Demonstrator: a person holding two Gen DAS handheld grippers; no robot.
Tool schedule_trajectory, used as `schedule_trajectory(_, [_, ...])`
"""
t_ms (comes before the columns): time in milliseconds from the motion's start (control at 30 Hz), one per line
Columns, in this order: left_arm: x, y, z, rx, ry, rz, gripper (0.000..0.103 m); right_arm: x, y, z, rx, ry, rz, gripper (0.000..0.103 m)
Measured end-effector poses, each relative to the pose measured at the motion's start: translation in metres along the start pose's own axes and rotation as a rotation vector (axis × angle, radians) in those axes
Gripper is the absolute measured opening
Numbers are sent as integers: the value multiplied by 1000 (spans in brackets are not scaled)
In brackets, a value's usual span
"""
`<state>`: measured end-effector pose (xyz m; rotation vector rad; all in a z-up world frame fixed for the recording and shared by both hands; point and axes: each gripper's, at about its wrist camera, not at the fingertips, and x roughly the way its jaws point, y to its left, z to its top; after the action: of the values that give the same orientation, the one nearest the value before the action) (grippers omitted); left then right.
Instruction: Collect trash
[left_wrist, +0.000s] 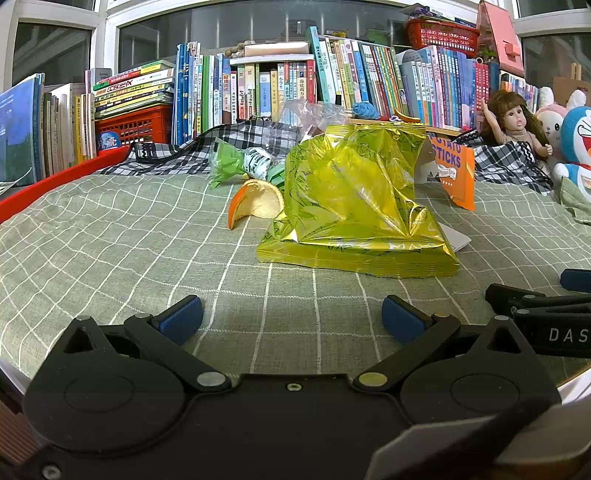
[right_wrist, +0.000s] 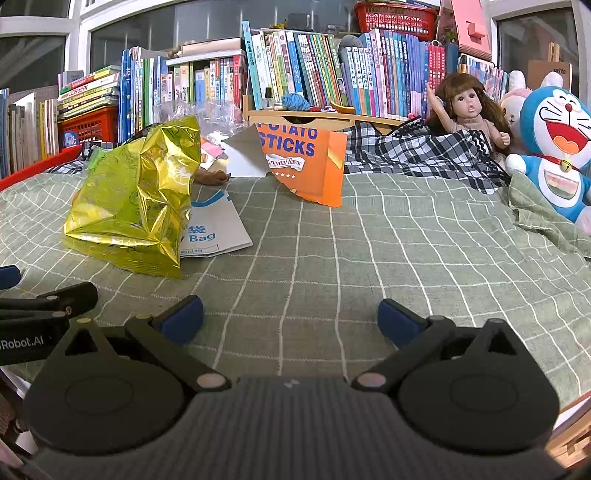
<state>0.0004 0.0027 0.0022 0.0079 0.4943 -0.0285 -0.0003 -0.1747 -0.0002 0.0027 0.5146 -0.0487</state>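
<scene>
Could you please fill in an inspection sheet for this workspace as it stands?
Surface: green checked bedspread, wrinkled, over a bed.
Job's things: yellow foil bag lying crumpled; orange peel to its left; green wrapper behind the peel; orange potato sticks box torn open; white paper bag partly under the foil bag.
Clutter: plaid cloth bunched at the far edge.
Grippers: left gripper and right gripper both empty, jaws wide, low over the bedspread.
Cables: nothing seen.
Surroundings: rows of books, red baskets, a doll, a blue plush toy.
</scene>
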Motion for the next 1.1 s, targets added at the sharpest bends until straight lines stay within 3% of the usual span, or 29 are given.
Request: schedule_trajectory(1100, [0,0,-1,-2,13,-3,103,3,-4,8,-14,40,25,103])
